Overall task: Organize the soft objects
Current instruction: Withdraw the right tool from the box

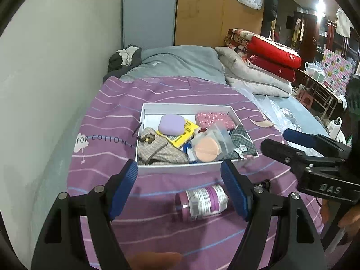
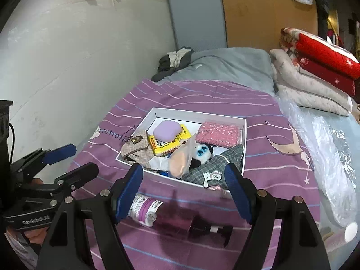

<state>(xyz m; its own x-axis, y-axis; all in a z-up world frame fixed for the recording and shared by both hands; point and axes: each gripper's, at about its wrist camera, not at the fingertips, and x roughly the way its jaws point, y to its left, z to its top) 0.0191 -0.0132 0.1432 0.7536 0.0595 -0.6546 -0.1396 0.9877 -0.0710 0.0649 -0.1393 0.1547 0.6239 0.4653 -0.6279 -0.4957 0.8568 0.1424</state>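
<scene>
On the purple bed [image 1: 108,103], we hold both tools, left tool [image 1: 180,189] and right tool [image 2: 184,193], apart and empty over the white box [image 1: 180,168] of light, squashy soft items like the purple sponge [image 1: 172,124], best pinched mid-body.

A box [image 1: 180,170] sits in the middle of the bed cover [image 1: 171,92]. Soft things lie in it: a sponge [image 1: 171,124] at the back, a pouch [image 1: 155,150] on the left. A bottle [image 1: 202,202] lies in front of the box. Folded quilts [image 1: 270,60] are piled behind, to the right.
</scene>
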